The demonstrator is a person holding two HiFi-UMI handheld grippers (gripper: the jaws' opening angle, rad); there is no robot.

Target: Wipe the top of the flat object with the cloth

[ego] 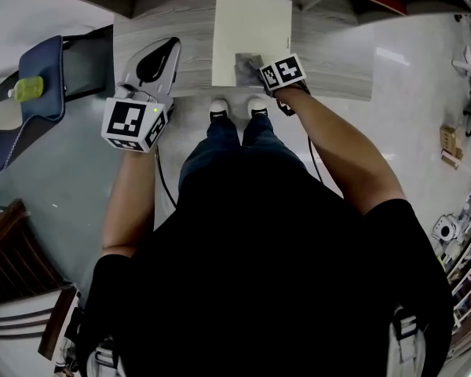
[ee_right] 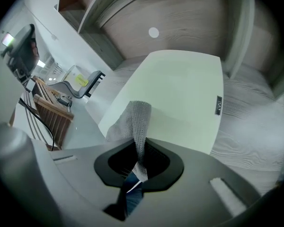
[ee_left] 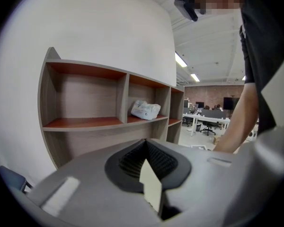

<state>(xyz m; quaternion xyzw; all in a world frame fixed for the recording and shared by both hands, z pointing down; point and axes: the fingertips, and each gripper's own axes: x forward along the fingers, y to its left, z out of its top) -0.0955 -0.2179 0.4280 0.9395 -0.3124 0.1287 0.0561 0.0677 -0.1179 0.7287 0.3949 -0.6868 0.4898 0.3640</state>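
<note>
The flat object [ego: 251, 22] is a pale cream board lying on a low wood-grain top [ego: 334, 57]. A grey mesh cloth [ego: 246, 67] rests on its near edge. My right gripper [ego: 264, 75] is shut on the cloth. In the right gripper view the cloth [ee_right: 135, 119] rises from the right gripper [ee_right: 141, 148] and drapes onto the near left part of the board [ee_right: 180, 86]. My left gripper [ego: 158, 53] hovers over the left end of the top, away from the board. In its own view the left gripper [ee_left: 149, 169] looks shut and points at shelves.
A blue seat [ego: 35, 108] with a yellow-green bottle [ego: 27, 89] stands to the left. A wooden chair [ego: 16, 250] is at lower left. Shelves [ee_left: 85, 122] behind the top hold a white bag [ee_left: 145, 109]. The person's shoes [ego: 220, 108] touch the top's front edge.
</note>
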